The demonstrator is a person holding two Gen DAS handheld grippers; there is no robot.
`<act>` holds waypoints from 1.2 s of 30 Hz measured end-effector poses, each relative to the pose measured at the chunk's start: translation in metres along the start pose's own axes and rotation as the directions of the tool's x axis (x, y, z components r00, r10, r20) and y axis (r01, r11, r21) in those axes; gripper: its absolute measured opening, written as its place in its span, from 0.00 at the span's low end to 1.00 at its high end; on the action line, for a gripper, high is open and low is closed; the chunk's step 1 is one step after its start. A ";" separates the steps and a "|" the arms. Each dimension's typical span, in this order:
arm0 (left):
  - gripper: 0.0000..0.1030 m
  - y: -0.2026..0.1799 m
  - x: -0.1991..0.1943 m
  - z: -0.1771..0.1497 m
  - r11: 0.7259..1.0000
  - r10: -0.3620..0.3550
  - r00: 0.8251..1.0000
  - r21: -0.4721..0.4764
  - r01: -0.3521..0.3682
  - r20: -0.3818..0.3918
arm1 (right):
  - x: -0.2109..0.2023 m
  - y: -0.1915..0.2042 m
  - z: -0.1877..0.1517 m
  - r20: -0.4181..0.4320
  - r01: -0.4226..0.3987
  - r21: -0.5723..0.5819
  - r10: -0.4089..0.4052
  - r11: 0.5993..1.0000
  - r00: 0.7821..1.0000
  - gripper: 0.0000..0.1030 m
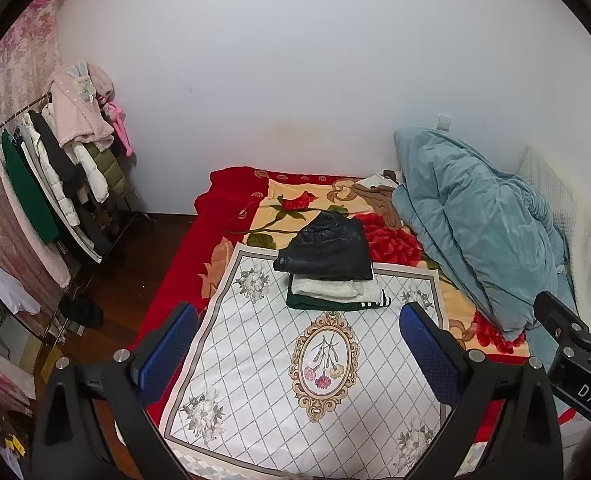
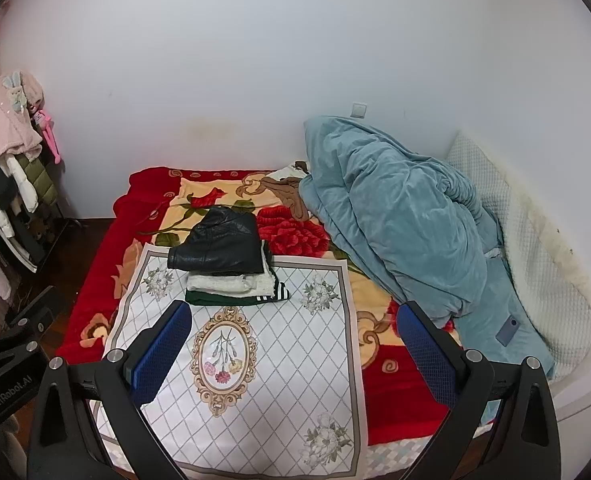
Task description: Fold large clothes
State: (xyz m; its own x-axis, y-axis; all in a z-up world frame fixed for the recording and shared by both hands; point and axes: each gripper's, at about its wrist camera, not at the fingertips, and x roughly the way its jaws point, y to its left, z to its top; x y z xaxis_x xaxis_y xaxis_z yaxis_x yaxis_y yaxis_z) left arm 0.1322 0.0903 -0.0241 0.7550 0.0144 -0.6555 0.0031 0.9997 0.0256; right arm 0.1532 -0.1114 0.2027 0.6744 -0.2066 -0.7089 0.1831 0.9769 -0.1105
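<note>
A stack of folded clothes lies at the far edge of a white floral mat point(image 1: 255, 360) on the bed: a black leather garment point(image 1: 329, 250) on top, a white fluffy one point(image 1: 327, 288) under it, a dark green one with striped cuff point(image 1: 335, 304) at the bottom. The stack also shows in the right wrist view point(image 2: 221, 248), on the mat point(image 2: 287, 360). My left gripper point(image 1: 299, 344) is open and empty, held above the mat. My right gripper point(image 2: 295, 344) is open and empty, beside the left; its body shows in the left wrist view point(image 1: 575, 344).
A bunched teal duvet point(image 2: 399, 220) lies on the bed's right, a phone point(image 2: 507, 330) on it. A red floral blanket point(image 1: 215, 208) covers the bed. A clothes rack point(image 1: 55, 168) with several coats stands left on the wooden floor. A white quilted headboard point(image 2: 535, 248) is right.
</note>
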 end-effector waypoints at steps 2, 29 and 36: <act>1.00 0.000 0.000 0.000 1.000 0.000 1.000 0.000 0.000 0.000 | -0.002 -0.001 -0.002 0.000 0.000 0.004 0.000 1.000 1.000 1.00; 1.00 0.004 -0.007 0.000 1.000 0.010 1.000 -0.004 -0.010 0.016 | -0.013 0.005 -0.022 -0.004 -0.015 0.029 0.015 0.999 1.000 1.00; 1.00 0.001 -0.008 0.000 1.000 0.018 1.000 -0.001 -0.018 0.016 | -0.013 0.004 -0.023 -0.004 -0.013 0.030 0.013 0.999 1.000 1.00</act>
State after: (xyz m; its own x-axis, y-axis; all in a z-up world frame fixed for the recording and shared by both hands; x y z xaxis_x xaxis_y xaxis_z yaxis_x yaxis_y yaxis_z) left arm 0.1265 0.0909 -0.0185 0.7651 0.0325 -0.6431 -0.0117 0.9993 0.0367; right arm 0.1284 -0.1033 0.1955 0.6738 -0.1933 -0.7131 0.1952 0.9775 -0.0805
